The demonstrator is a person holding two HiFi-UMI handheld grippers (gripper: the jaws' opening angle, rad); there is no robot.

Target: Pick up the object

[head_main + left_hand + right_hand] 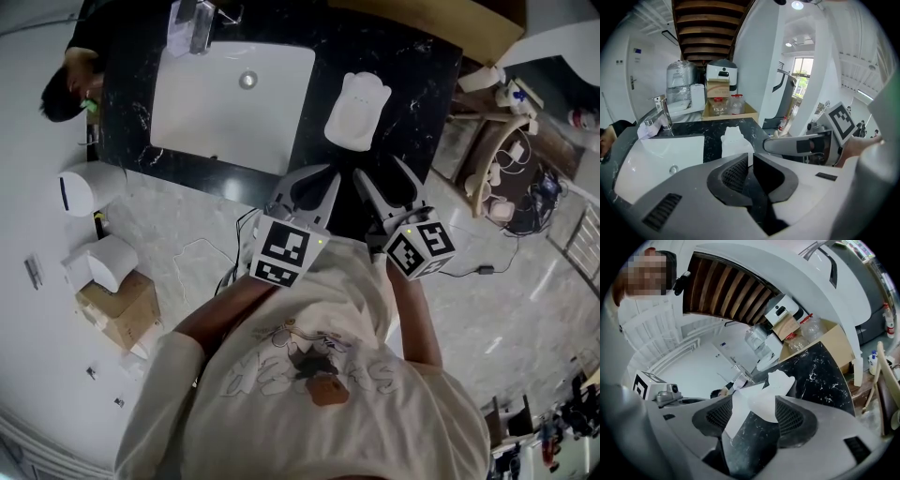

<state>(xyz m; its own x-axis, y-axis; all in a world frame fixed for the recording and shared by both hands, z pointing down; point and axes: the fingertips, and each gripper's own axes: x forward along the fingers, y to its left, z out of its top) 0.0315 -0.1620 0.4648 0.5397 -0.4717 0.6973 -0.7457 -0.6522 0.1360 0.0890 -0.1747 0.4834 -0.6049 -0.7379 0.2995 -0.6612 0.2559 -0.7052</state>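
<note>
Head view: a black marble-veined counter [412,84] holds a white rectangular sink [197,112] with a chrome tap [200,23] at its far edge. The white scalloped dish [357,111] lies flat on the counter just right of the sink, apart from both grippers. The left gripper [314,180] and the right gripper [382,178] sit side by side at the counter's near edge, both pointing toward the dish. Another person [67,80] is at the counter's far-left corner. A white rounded bin [89,187] and a brown cardboard box [117,305] stand on the floor to the left.

Left gripper view: the left gripper [750,161] has its pads pressed nearly together with nothing between them. The dish [736,140] lies beyond the tips, the sink [656,154] to its left. The right gripper [797,144] reaches in from the right. A shallow cardboard tray of clear bottles [729,108] stands behind the counter.

Right gripper view: the right gripper [753,413] has its pads spread wide. The dish [768,397] shows in the gap, ahead on the counter [820,371], untouched.
</note>
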